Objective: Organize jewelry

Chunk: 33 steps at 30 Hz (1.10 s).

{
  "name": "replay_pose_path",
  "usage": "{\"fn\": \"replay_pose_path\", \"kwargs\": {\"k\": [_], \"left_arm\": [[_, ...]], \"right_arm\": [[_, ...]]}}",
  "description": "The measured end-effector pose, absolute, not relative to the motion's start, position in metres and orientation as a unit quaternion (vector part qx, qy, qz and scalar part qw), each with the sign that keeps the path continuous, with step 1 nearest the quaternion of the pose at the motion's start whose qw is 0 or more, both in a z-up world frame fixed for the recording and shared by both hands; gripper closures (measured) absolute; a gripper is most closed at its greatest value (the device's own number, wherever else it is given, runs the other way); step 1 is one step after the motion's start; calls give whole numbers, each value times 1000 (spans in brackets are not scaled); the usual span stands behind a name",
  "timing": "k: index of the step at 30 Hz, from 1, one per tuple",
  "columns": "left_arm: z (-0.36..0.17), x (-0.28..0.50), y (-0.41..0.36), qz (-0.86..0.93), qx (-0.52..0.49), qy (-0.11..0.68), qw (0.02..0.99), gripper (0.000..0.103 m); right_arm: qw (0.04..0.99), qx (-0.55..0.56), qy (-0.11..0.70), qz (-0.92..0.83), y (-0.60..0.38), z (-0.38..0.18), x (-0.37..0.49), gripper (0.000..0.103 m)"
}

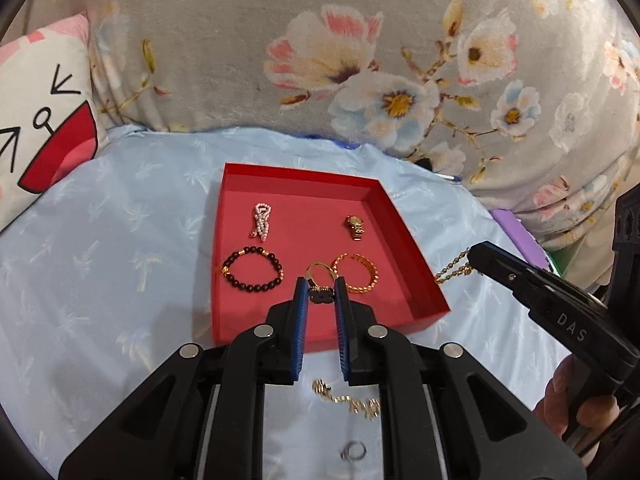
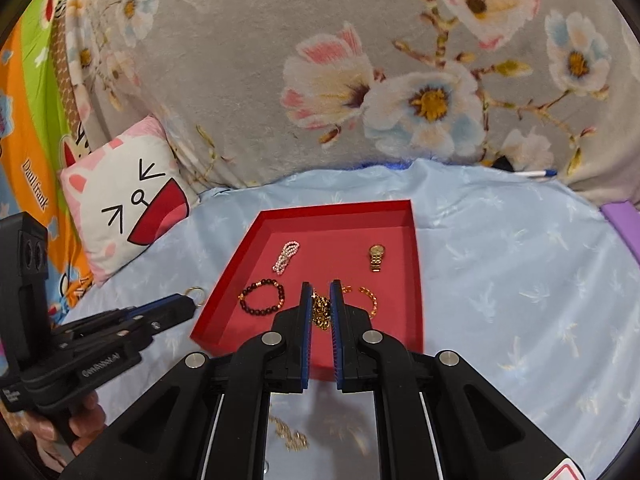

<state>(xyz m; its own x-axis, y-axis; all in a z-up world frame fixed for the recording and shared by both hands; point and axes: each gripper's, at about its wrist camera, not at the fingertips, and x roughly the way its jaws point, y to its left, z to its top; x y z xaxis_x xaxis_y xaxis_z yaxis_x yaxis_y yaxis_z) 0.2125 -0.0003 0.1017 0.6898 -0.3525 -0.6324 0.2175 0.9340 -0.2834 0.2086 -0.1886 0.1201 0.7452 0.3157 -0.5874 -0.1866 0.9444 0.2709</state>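
Note:
A red tray (image 1: 296,172) on the pale blue cloth holds a pearl piece (image 1: 262,220), a gold watch (image 1: 355,227), a dark bead bracelet (image 1: 252,274) and a gold link bracelet (image 1: 358,276). My left gripper (image 1: 320,286) hangs over the tray's near edge, shut on a gold hoop with a dark flower charm (image 1: 320,295). In the right wrist view that hoop (image 2: 195,294) sticks out of the left gripper's tip, left of the tray (image 2: 340,208). My right gripper (image 2: 321,290) is shut on a gold chain (image 2: 321,312), which dangles beside the tray's right wall (image 1: 452,272).
A loose gold chain (image 1: 348,400) and a small silver ring (image 1: 352,450) lie on the cloth (image 1: 120,260) below the grippers. A floral blanket (image 1: 320,60) rises behind the tray, with a cartoon pillow (image 2: 128,196) at left. A purple object (image 2: 624,224) and a pen (image 2: 536,173) sit at far right.

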Motion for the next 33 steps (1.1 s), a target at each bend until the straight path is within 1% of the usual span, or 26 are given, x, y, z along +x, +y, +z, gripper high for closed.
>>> {"fn": "replay_pose_path", "kwargs": {"k": [8,12,14,16,18,19,25,33], "left_arm": [[52,256,-5,-140,-109,415,892,90],[38,264,-2,-136,-118,426,887,90],[37,265,-1,-126,-115,422,890,83],[39,263,2,-116,-114,411,897,59],[44,259,9,-105,-117,397,904,53],[47,257,12,-98,-117,391,908,52],[55,223,24,-76,-104,377,917,51],[29,150,22,-77,-90,392,912,50]], "right_arm": [[908,95,387,132,-176,58,245,95],[904,98,399,122,-180,42,257,94],[906,98,394,117,-182,41,257,92],[910,98,387,111,-185,42,256,84],[915,100,377,106,-188,47,251,77],[918,98,370,103,-190,51,245,73],[930,89,342,97,-196,64,190,58],[916,103,376,91,-196,35,115,57]]}}
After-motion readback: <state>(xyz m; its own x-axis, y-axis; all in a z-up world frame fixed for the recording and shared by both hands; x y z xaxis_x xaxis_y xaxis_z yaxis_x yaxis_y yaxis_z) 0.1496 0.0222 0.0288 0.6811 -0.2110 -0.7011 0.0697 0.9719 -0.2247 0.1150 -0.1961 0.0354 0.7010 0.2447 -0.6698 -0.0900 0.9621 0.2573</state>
